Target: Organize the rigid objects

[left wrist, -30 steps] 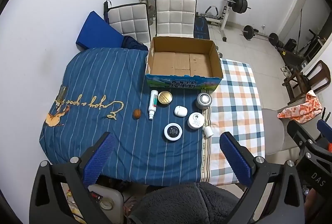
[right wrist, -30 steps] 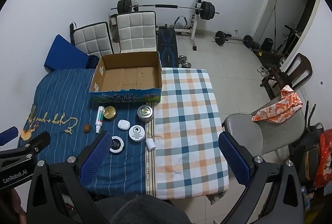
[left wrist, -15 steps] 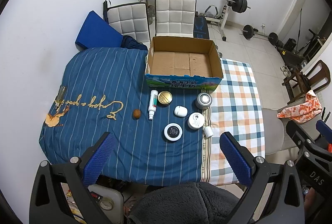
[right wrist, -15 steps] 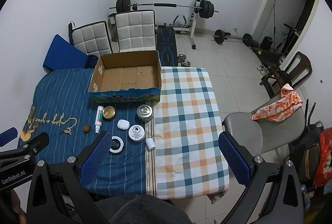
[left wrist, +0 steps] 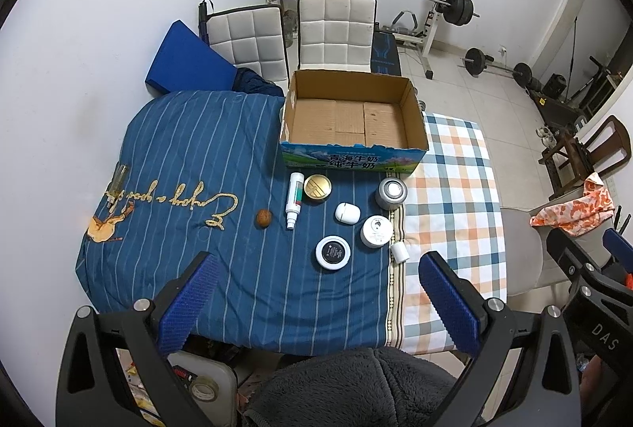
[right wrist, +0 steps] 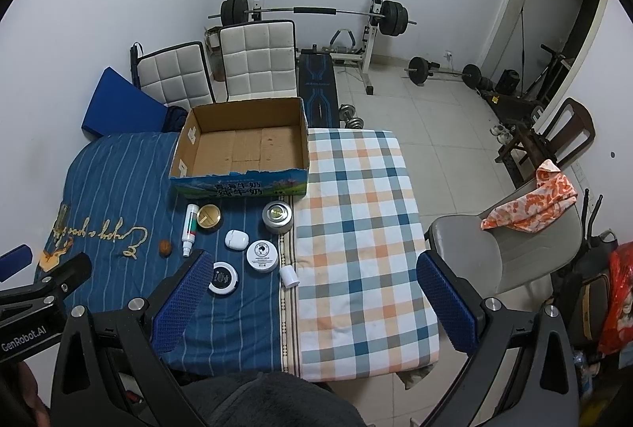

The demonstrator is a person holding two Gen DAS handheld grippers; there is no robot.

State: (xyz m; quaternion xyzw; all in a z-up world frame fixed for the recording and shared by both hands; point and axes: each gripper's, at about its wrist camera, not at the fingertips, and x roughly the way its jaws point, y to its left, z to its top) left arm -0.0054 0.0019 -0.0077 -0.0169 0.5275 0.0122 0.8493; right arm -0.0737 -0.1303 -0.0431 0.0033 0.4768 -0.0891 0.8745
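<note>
Both grippers, left (left wrist: 316,298) and right (right wrist: 314,298), hover with fingers spread wide, holding nothing; the cardboard box (left wrist: 352,118) sits at the bed's (left wrist: 190,150) far edge, small containers (left wrist: 374,231) clustered just before it

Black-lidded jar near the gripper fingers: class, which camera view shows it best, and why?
Left wrist view. The black-lidded jar lies whole and unobstructed on the striped cloth. In the right wrist view, the jar sits right beside the right gripper's near finger, toward the frame's side.
</note>
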